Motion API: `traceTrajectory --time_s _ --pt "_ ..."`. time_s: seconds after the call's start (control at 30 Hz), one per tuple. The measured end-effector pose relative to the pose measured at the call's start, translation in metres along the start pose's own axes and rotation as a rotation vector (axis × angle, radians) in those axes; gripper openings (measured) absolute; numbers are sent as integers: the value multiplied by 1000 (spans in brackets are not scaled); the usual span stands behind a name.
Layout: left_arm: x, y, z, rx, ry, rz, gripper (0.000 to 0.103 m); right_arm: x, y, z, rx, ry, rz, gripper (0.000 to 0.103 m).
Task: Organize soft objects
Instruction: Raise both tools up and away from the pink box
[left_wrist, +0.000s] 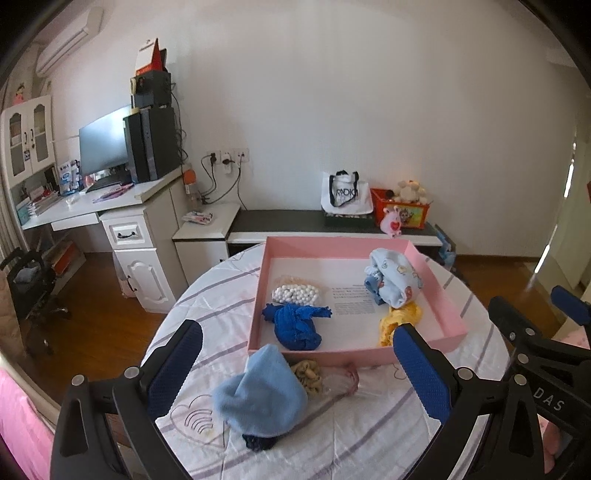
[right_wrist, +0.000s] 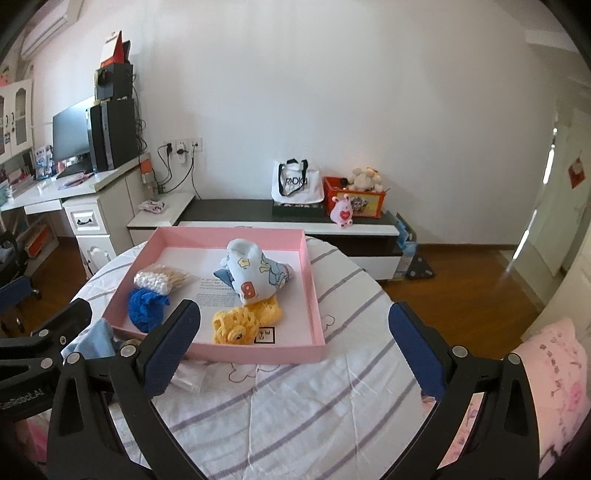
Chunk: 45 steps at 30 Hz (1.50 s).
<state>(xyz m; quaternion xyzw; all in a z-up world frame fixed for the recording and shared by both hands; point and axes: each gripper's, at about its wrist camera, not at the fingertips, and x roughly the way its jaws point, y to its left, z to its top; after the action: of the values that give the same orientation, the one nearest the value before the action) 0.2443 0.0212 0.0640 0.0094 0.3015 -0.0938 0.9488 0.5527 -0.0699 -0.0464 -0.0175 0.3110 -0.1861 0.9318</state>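
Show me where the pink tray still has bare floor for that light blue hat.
Bare floor in the pink tray: the middle strip between the blue knit piece and the yellow crochet, and the far side behind the printed cloth bundle. The left wall is crowded by the cotton swabs. The light blue hat lies outside.

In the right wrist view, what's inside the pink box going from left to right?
Blue crocheted piece → cotton swabs → yellow crocheted piece → printed baby cloth bundle, all inside the pink box.
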Motion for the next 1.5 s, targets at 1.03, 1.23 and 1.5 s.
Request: traceTrajectory --time_s 1.03,1.23,1.5 --pt "-159 -18 -54 16 -277 27 103 -143 -6 -21 -1 -263 -1 103" --pt "-173 -22 -65 21 -327 38 103 -164 -8 -22 3 -313 -10 103" --pt "-190 -31 -77 45 -387 39 103 -188 -11 -24 8 -376 -19 103"
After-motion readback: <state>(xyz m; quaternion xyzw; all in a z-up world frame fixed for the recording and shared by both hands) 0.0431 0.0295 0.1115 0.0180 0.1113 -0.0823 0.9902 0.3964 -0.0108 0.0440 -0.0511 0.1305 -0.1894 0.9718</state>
